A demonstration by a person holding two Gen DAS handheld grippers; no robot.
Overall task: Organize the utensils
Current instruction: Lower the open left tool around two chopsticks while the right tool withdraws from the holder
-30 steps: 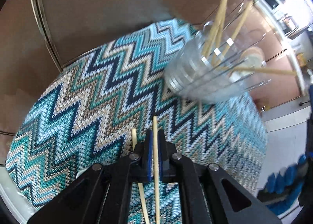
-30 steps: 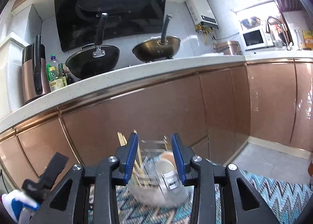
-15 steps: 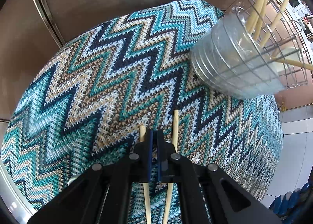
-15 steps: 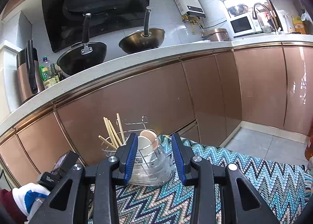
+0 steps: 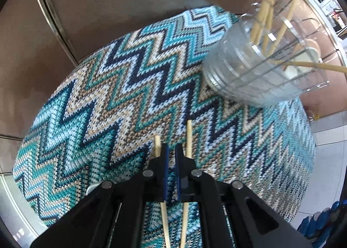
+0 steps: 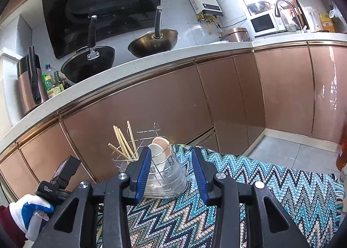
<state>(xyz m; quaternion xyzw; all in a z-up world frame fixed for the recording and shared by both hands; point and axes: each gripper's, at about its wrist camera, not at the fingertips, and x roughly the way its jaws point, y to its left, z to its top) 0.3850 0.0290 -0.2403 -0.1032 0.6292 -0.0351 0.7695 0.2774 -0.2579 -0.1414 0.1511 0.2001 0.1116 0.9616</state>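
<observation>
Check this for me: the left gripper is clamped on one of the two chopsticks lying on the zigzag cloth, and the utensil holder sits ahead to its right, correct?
Not quite. The left wrist view shows the left gripper clamped on neither of the chopsticks: nothing sits between its fingers, and one stick lies outside each finger. The rest holds: both lie on the zigzag cloth, with the utensil holder ahead to its right.

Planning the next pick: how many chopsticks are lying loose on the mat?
2. The first chopstick lies just left of the left tool, the second chopstick just right of it, both on the mat. The tool body may hide more.
</observation>
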